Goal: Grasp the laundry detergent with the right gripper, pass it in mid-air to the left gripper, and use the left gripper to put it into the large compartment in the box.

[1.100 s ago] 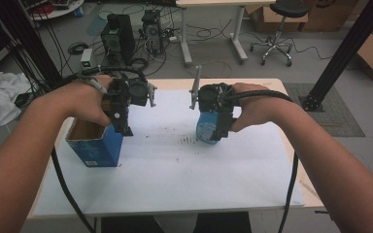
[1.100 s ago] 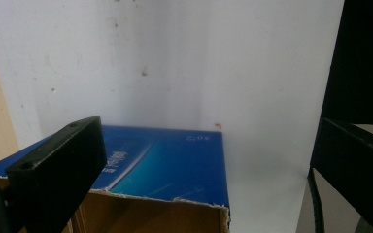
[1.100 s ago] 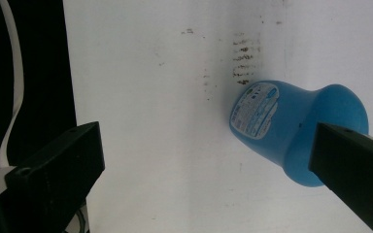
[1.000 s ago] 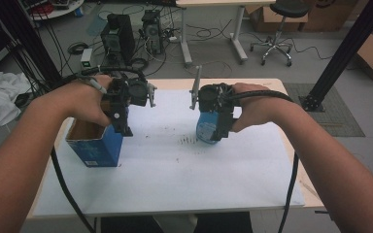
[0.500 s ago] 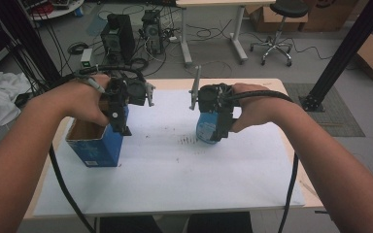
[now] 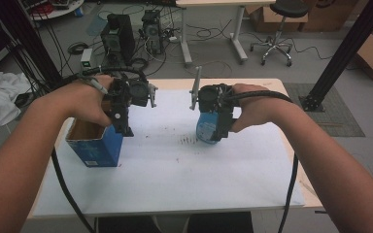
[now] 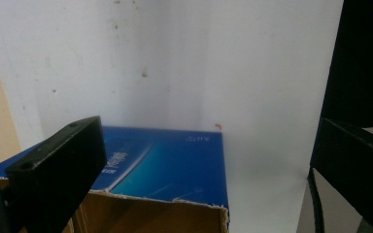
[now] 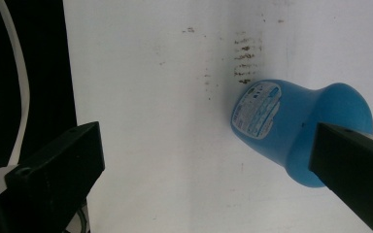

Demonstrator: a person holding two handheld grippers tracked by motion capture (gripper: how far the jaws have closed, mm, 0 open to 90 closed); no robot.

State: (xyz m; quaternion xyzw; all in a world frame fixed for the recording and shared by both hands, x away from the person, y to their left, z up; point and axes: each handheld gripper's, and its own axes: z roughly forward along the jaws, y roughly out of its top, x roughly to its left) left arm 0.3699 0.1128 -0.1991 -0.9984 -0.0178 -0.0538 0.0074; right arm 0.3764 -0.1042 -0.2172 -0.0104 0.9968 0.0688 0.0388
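Nothing has visibly shifted over the last second: both grippers hang where they were. Above the open blue cardboard box near the tabletop's left edge, the left gripper has its jaws spread wide, straddling the box's torn rim without touching it. Toward the middle of the white tabletop, the right gripper hovers over the blue bottle, jaws apart and gripping nothing.

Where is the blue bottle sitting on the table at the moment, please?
In the high view the blue bottle stands right of centre on the white table, directly under the right gripper, beside some dark smudges, well apart from the open blue box.
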